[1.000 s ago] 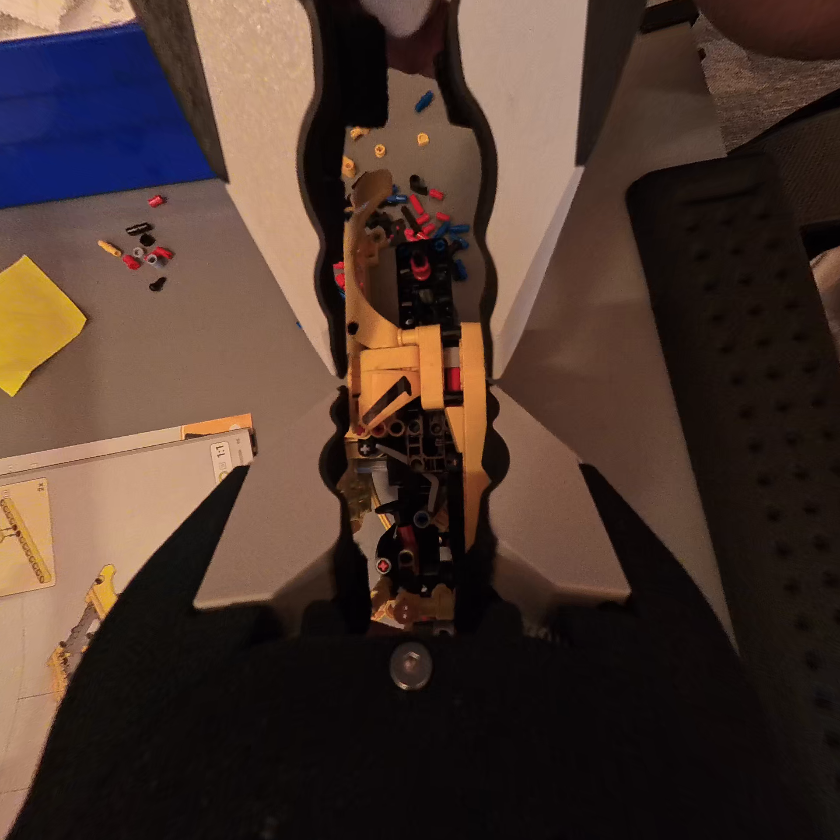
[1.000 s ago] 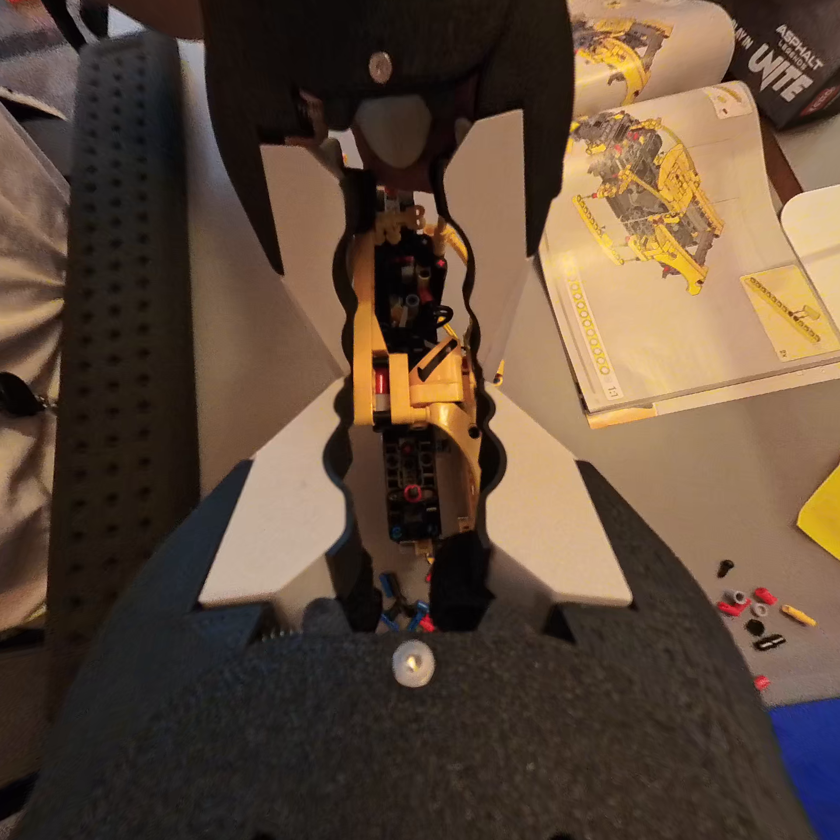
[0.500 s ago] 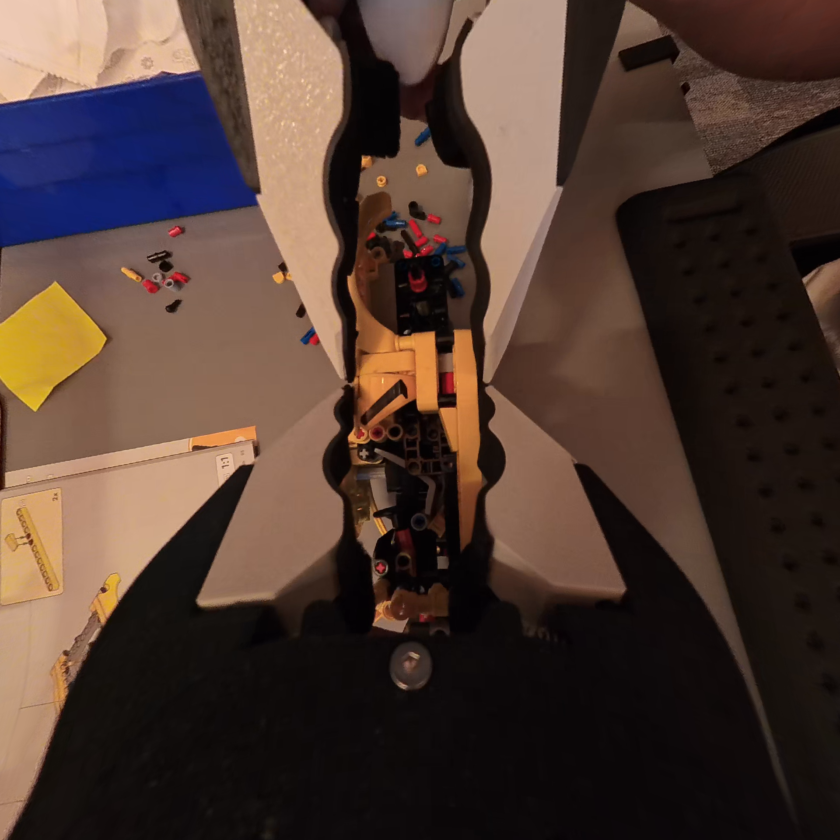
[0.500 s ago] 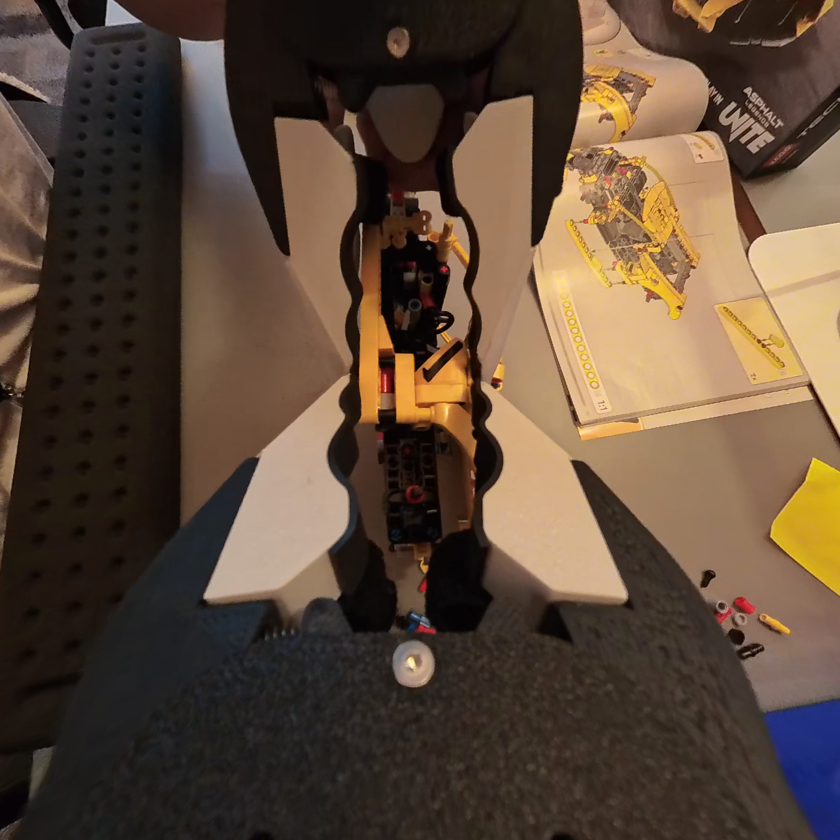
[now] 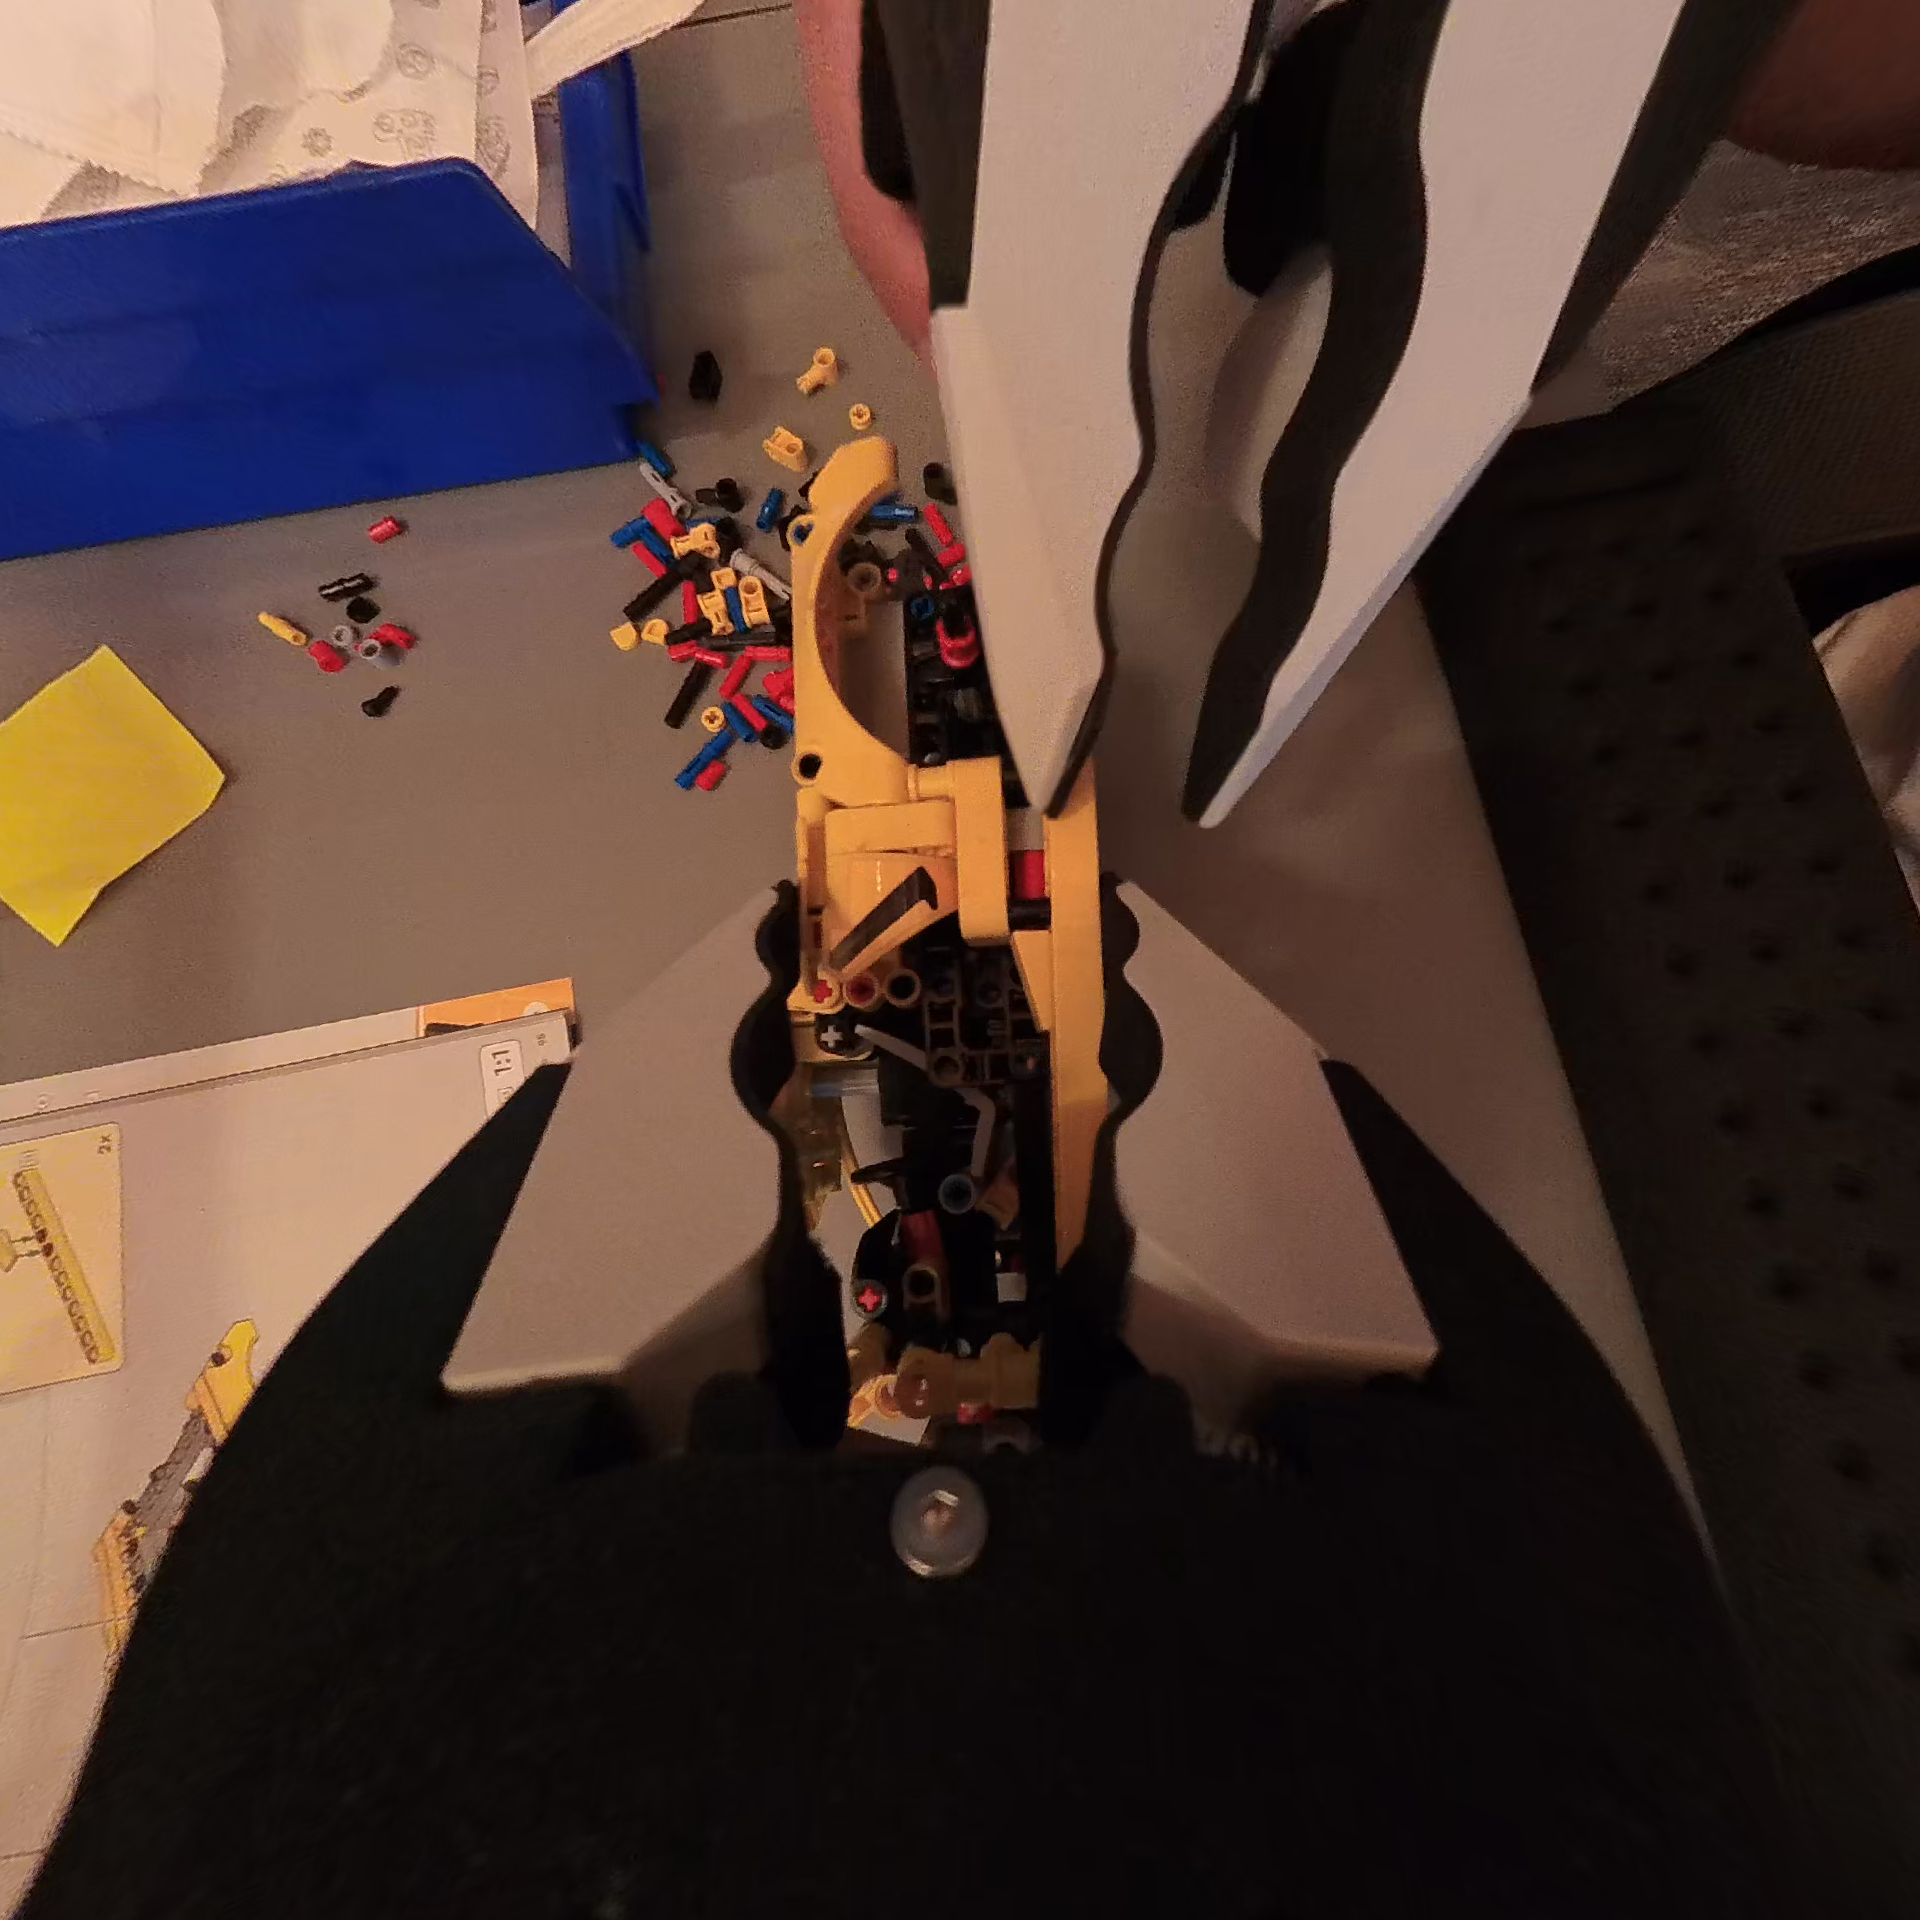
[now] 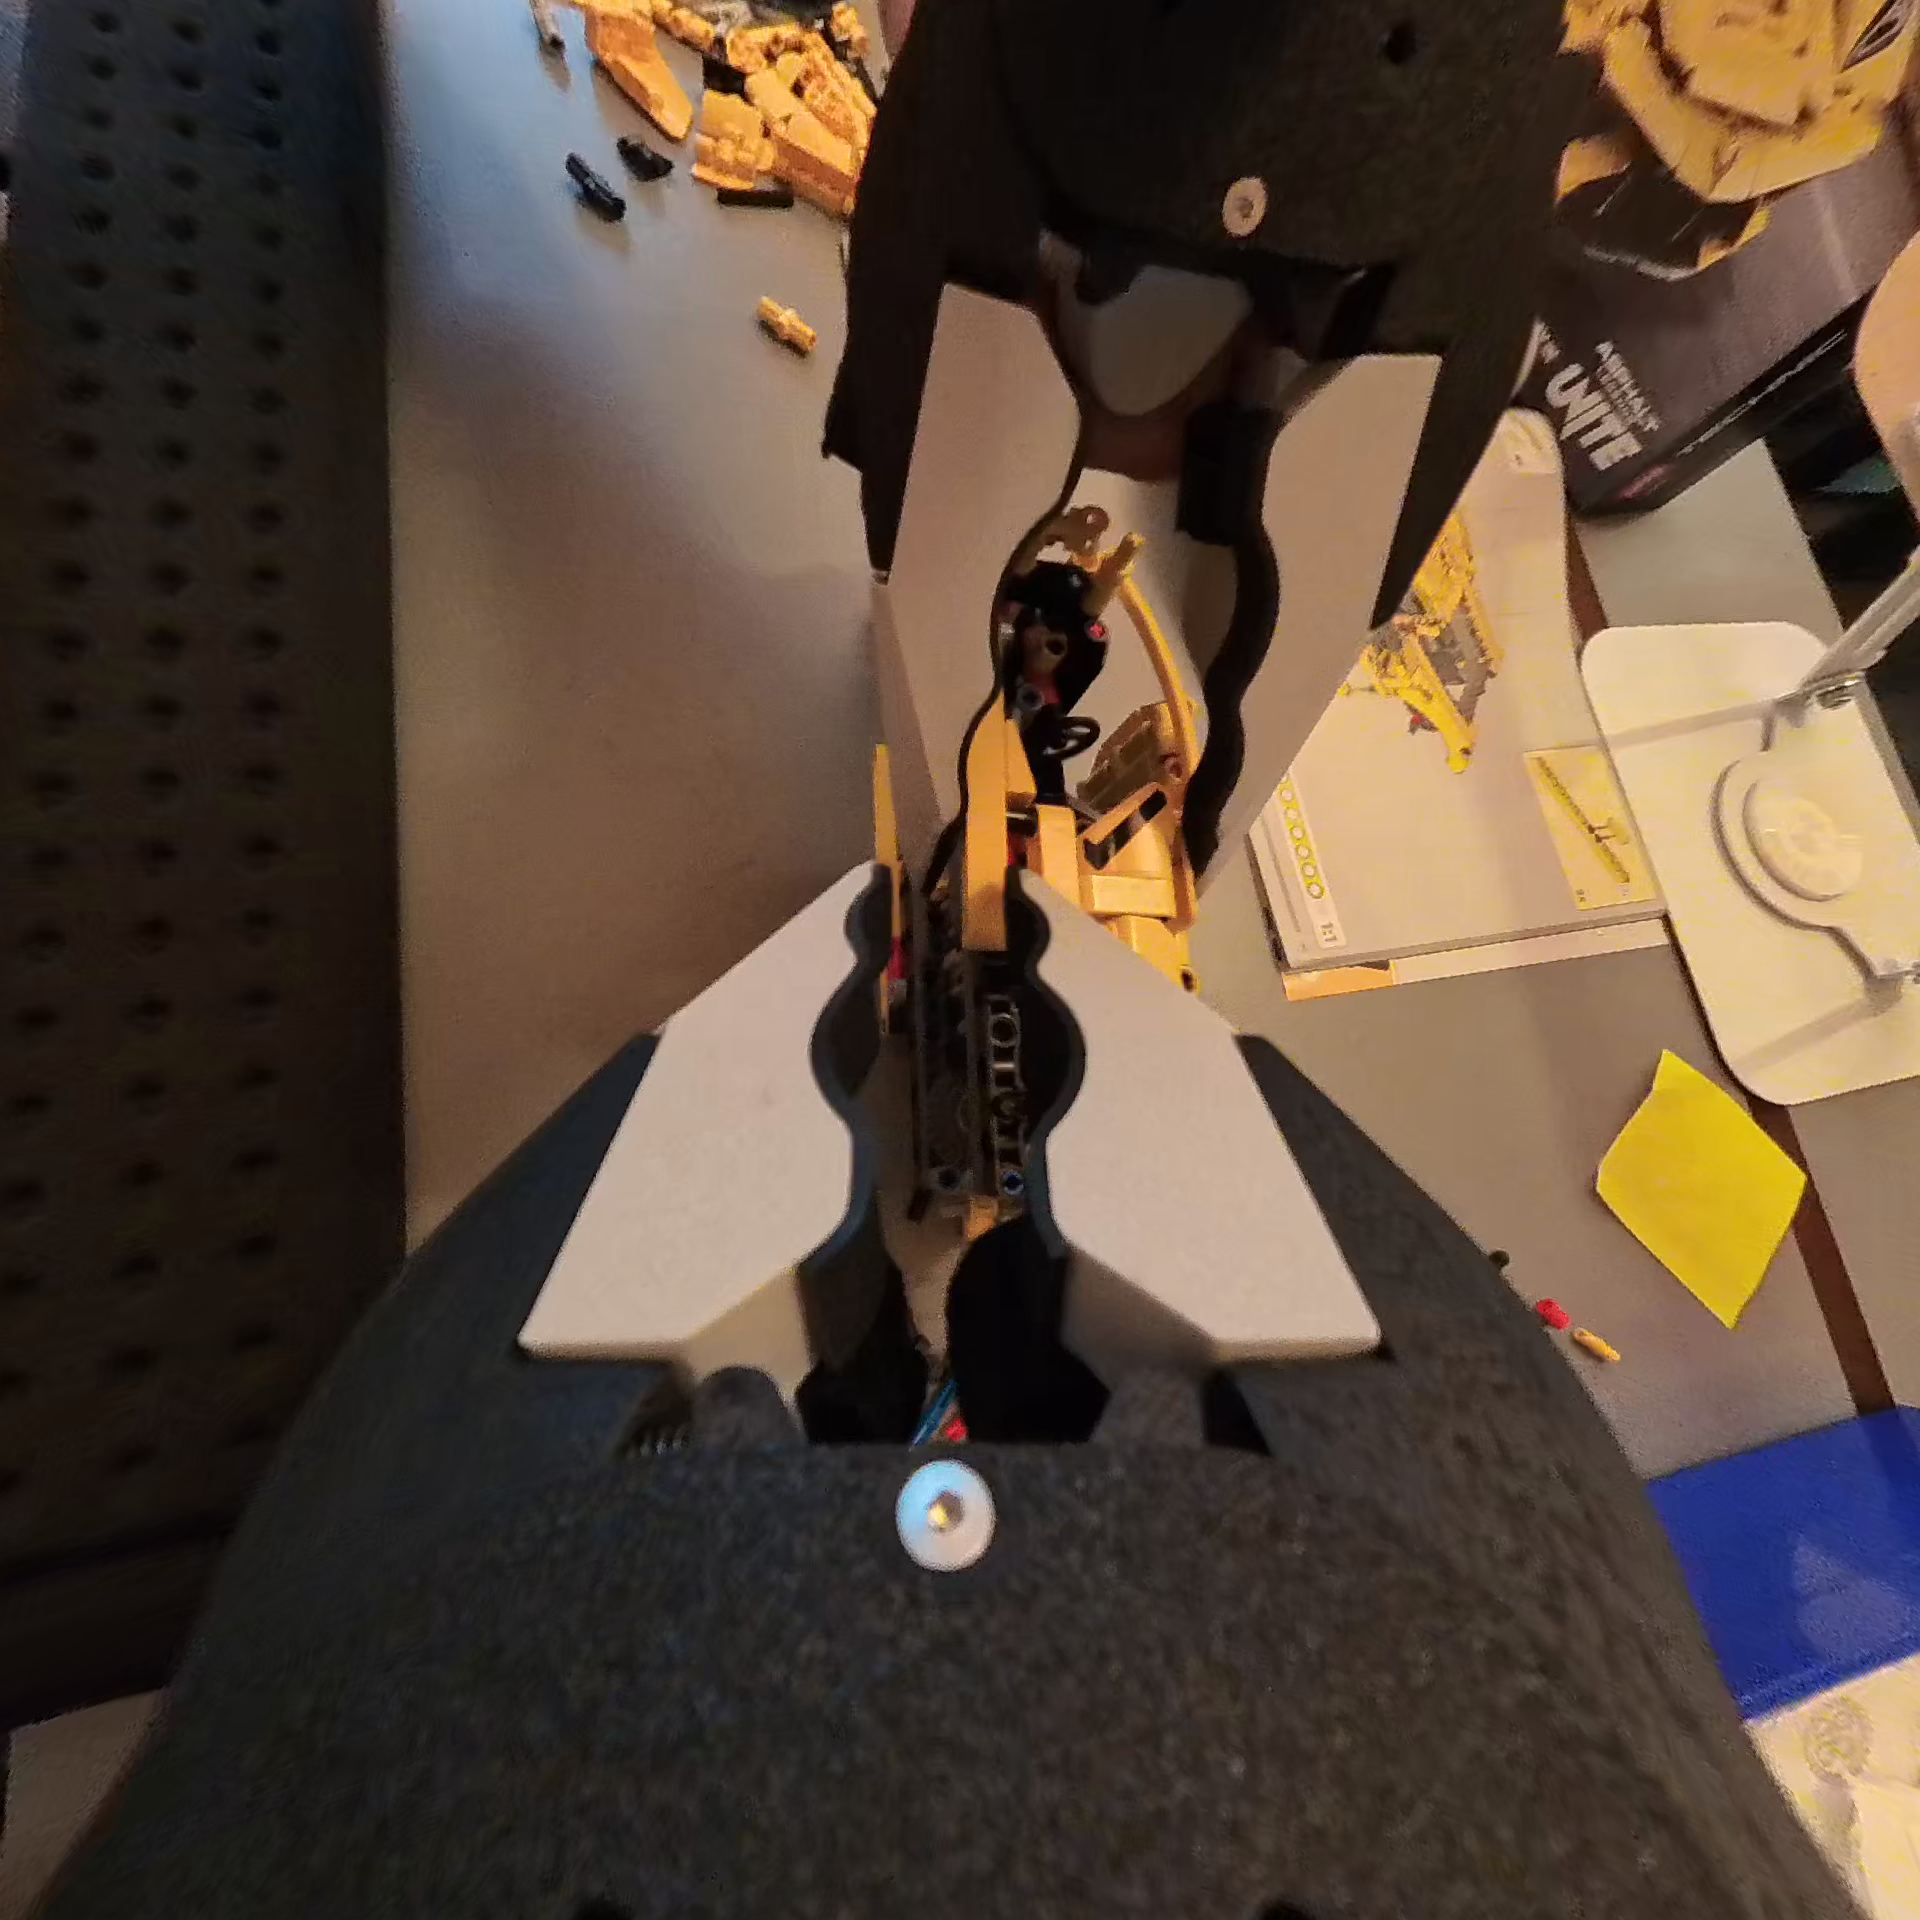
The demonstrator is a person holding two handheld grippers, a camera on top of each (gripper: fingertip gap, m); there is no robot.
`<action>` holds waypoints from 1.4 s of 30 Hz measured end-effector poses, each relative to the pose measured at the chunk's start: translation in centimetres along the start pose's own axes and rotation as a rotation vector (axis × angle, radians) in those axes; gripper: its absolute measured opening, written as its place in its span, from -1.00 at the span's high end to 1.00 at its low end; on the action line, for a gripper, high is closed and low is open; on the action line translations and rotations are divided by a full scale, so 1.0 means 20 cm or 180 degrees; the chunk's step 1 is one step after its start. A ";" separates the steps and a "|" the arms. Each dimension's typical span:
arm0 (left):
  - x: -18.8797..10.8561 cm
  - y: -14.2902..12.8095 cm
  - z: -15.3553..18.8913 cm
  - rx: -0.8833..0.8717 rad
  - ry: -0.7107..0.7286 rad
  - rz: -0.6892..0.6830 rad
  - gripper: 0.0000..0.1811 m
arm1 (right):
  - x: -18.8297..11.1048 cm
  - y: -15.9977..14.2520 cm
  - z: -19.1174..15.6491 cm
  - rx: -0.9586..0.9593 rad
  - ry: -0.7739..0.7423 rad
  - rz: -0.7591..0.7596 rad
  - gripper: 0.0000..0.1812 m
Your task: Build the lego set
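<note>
A yellow and black lego model [image 5: 935, 862] hangs between the two grippers above the grey table. My left gripper [image 5: 945, 904] is shut on its near half, pads on both flanks. My right gripper [image 5: 1132, 810] comes in from the top right, tilted, jaws narrow, its left finger over the model's far black end; table shows through its gap. In the right wrist view the model [image 6: 987, 1070] appears edge-on between the right gripper's [image 6: 956, 878] pads, with yellow parts sticking out on both sides. The frame is blurred, so its hold is unclear. The left gripper [image 6: 1070, 852] faces it.
Loose pins [image 5: 717, 623] lie beyond the model, with a smaller group [image 5: 353, 634] to the left. A blue bin [image 5: 291, 353], yellow note [image 5: 94, 779] and open instruction booklet [image 5: 260, 1195] are on the left. A black perforated mat [image 5: 1714, 1039], set box [image 6: 1714, 260] and yellow parts pile [image 6: 748, 104] border the table. The tips of both grippers are at nearly the same place.
The right gripper has swung off to the side and tilted, and its jaws stand closer together. The model now shows edge-on in its view. The left gripper keeps its hold.
</note>
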State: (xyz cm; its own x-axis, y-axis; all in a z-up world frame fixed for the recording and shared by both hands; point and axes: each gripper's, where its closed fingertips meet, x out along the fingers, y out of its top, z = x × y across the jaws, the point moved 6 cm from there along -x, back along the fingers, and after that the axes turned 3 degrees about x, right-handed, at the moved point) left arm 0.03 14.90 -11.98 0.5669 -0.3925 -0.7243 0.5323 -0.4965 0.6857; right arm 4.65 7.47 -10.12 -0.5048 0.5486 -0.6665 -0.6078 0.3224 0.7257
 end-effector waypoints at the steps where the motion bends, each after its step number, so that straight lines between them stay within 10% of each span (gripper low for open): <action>1: 0.00 0.00 0.00 0.0005 0.0001 -0.0001 0.37 | 0.01 0.00 0.00 -0.0021 -0.0014 -0.0031 0.78; 13: 0.01 0.00 0.01 0.0181 0.0168 -0.0075 0.38 | 0.04 0.00 0.08 0.0757 0.0583 -0.0285 0.93; 25: 0.01 0.00 0.02 0.0142 0.0142 -0.0083 0.38 | 0.05 0.03 0.00 -0.0255 -0.0314 -0.0111 0.93; 42: 0.00 0.00 0.01 0.0119 0.0064 -0.0014 0.40 | 0.05 0.03 0.05 0.0243 0.0163 -0.0188 0.92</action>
State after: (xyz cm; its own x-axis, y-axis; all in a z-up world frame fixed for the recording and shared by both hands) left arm -0.16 14.70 -12.05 0.5774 -0.3748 -0.7254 0.5111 -0.5270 0.6791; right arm 4.30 9.05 -10.22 -0.5013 0.4873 -0.7150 -0.5901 0.4119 0.6944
